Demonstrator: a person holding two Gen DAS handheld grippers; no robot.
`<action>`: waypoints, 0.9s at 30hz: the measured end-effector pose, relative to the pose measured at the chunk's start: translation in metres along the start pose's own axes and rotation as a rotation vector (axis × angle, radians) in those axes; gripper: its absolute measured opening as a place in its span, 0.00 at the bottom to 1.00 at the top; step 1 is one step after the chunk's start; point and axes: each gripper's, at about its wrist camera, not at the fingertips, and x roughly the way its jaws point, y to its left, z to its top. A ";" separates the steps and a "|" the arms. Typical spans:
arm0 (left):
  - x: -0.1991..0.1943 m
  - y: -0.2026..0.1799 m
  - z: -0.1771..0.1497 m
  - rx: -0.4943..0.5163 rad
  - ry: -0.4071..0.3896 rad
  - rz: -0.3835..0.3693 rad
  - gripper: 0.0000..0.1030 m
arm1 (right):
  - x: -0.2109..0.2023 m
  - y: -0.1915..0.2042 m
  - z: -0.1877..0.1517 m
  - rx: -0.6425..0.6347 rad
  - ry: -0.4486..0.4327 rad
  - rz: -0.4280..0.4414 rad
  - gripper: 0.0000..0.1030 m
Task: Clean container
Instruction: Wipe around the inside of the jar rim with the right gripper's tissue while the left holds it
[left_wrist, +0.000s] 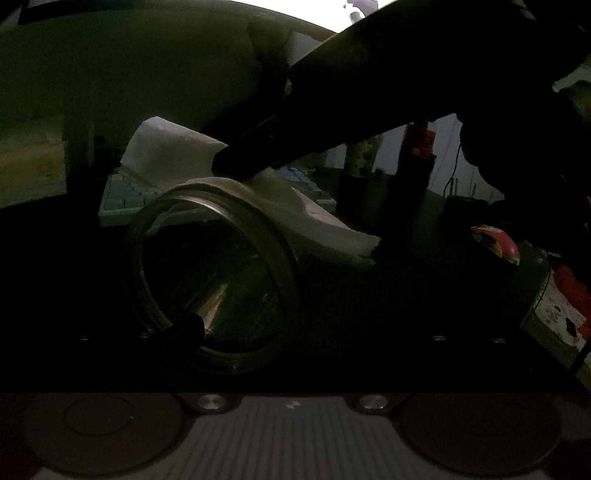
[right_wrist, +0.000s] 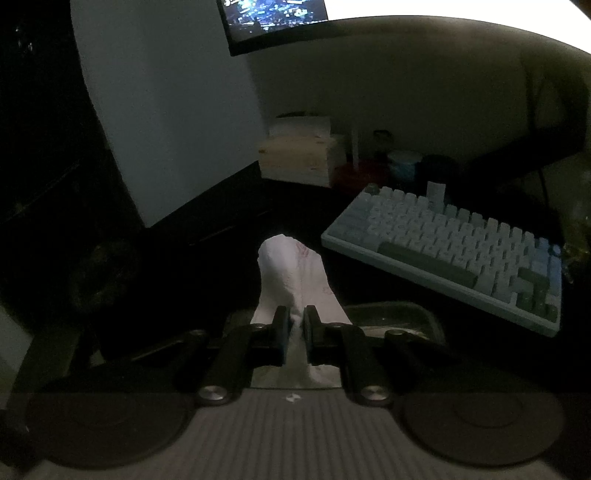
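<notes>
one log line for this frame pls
phase: wiping | right gripper: shut on white tissue | tissue over glass jar rim | left gripper: holding jar, jaws unclear | keyboard behind

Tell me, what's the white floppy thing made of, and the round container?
The white sheet looks like soft paper tissue, matte and crinkly, with a torn edge, pinched by the right gripper. The container seems to be clear glass or plastic with a shiny, see-through wall and a ridged rim; it is too dark to tell which.
</notes>
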 end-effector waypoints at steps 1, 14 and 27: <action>0.000 0.002 0.000 0.000 0.000 0.001 1.00 | 0.000 -0.001 0.000 0.002 0.000 0.000 0.11; -0.003 0.012 0.005 0.004 0.002 0.004 1.00 | 0.003 -0.018 0.002 0.034 -0.004 -0.042 0.11; 0.000 0.007 0.009 0.009 0.003 0.009 1.00 | 0.003 -0.013 0.002 0.013 -0.003 -0.030 0.11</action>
